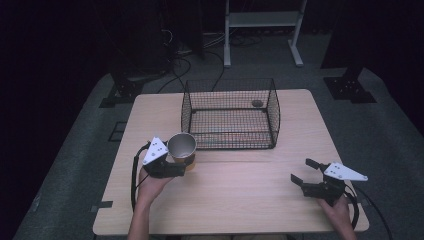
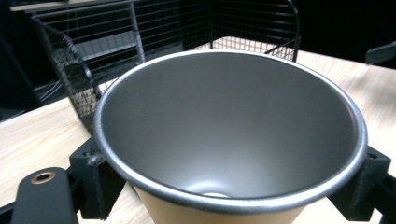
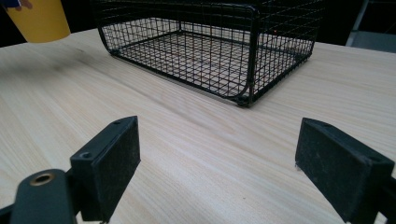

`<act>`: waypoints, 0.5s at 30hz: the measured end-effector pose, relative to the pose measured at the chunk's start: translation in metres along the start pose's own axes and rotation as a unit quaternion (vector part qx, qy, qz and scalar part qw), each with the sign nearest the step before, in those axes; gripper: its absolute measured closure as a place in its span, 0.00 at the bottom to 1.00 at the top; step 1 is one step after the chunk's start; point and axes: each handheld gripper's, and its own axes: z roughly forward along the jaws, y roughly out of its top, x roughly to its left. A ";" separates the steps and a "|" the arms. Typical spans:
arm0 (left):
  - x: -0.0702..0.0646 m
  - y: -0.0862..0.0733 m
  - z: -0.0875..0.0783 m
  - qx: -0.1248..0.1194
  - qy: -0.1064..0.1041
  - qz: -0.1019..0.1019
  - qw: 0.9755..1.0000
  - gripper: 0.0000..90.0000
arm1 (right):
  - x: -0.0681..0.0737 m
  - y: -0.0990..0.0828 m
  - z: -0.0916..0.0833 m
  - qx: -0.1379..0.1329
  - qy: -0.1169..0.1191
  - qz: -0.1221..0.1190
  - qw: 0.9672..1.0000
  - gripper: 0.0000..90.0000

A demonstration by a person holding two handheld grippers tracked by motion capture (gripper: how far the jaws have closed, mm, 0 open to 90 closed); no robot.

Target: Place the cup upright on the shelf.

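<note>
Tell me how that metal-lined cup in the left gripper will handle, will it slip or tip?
The cup looks rigid, so the left gripper probably won't crush it. Its smooth walls flare upward, so it may slide down between the jaws. Set down, the narrow base under a wide mouth could tip if nudged. It looks empty, so likely light.

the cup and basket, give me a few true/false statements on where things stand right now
1. The left gripper is shut on the cup. True.
2. The cup sits inside the wire basket. False: it is outside, near the basket's front left corner, held by the left gripper.
3. The right gripper holds a second cup. False: its jaws stand wide apart with nothing between them.
4. The cup is metal-lined inside and yellow outside. True.
5. The basket lies on its side. False: it stands upright on the table, open at the top.
</note>
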 end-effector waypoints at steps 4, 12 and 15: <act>-0.002 0.006 0.003 -0.003 -0.008 0.006 1.000 0.15 | 0.000 0.000 0.000 0.000 0.000 0.000 1.000 0.14; -0.005 0.015 0.009 -0.011 -0.022 0.008 1.000 0.15 | 0.000 0.000 0.000 0.000 0.001 -0.001 1.000 0.14; -0.006 0.018 0.010 -0.012 -0.023 0.011 1.000 0.15 | 0.000 0.000 0.000 0.000 0.001 0.000 1.000 0.14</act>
